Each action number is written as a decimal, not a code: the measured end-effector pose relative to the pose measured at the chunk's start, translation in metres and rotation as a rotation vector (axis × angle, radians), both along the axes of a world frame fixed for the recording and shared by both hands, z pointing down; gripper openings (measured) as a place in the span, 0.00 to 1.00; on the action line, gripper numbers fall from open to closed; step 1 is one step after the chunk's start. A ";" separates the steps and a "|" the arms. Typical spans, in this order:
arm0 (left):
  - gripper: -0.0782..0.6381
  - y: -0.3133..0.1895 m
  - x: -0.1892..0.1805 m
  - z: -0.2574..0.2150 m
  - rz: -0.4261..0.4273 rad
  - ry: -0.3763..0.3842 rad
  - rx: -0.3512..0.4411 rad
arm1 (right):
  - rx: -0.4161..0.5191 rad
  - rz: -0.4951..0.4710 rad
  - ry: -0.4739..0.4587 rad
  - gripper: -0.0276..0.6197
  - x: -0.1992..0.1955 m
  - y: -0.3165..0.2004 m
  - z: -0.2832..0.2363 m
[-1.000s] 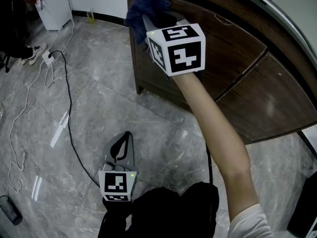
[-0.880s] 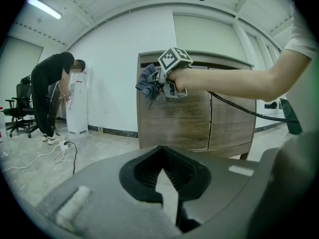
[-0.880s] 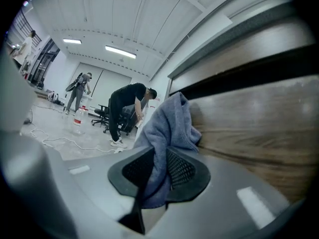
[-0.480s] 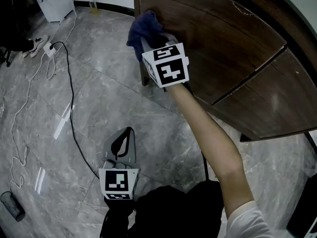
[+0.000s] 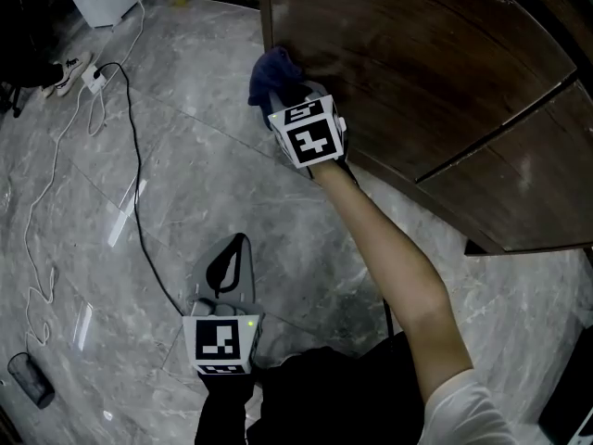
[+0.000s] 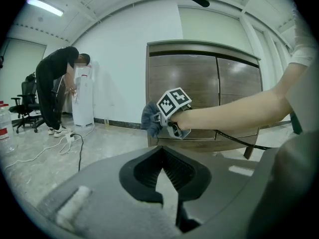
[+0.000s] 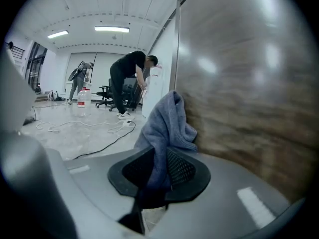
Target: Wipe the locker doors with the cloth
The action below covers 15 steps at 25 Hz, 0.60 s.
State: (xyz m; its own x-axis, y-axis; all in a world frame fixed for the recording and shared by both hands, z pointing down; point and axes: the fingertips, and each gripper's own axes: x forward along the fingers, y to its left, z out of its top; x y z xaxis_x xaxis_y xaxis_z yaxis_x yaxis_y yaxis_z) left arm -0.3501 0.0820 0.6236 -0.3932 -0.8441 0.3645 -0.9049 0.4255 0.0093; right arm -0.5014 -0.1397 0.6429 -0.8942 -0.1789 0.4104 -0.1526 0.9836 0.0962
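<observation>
**A:** Check right hand-held gripper.

**B:** Clamped on the blue cloth. Pinches one fold between both jaws. Leaves the rest bunched past the tips, touching the brown locker door.

**A:** Compare with head view.

**B:** Hides the jaws behind the marker cube. Places the cloth low on the door, near its left edge and close above the floor. Adds the second door to the right and a black cable lying across the floor.

**A:** Check left hand-held gripper.

**B:** Tips together, nothing held. Hangs low over the floor, well apart from the cloth.

**A:** Anything extra from the left gripper view?

**B:** Looks toward the locker. Shows both doors upright side by side, with the cloth between the right hand-held gripper and the left door. Shows also a person in dark clothes, bent forward, far off to the left.
</observation>
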 end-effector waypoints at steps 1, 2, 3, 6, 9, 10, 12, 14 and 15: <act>0.11 0.000 0.000 0.001 0.001 0.003 -0.003 | -0.008 0.000 0.015 0.16 0.000 0.001 0.010; 0.11 0.000 -0.001 0.002 0.006 0.002 -0.006 | -0.016 -0.002 0.029 0.16 0.001 0.001 0.020; 0.11 -0.001 -0.001 0.002 0.011 0.001 -0.010 | -0.024 -0.006 0.043 0.16 0.000 0.002 0.029; 0.11 -0.003 -0.002 0.001 0.014 0.009 -0.025 | -0.043 -0.016 0.070 0.16 -0.002 0.004 0.050; 0.11 -0.002 -0.002 0.002 0.011 0.006 -0.035 | -0.063 -0.022 0.089 0.16 -0.005 0.006 0.063; 0.11 -0.001 0.000 0.002 0.012 0.004 -0.039 | -0.066 -0.026 0.098 0.16 -0.005 0.007 0.067; 0.11 -0.001 0.002 0.002 0.014 0.000 -0.045 | -0.073 -0.034 0.108 0.16 -0.002 0.008 0.072; 0.11 0.000 0.003 0.001 0.013 -0.009 -0.046 | -0.084 -0.045 0.100 0.16 0.003 0.010 0.070; 0.11 0.000 0.002 0.000 0.011 -0.012 -0.047 | -0.092 -0.051 0.087 0.16 0.006 0.012 0.067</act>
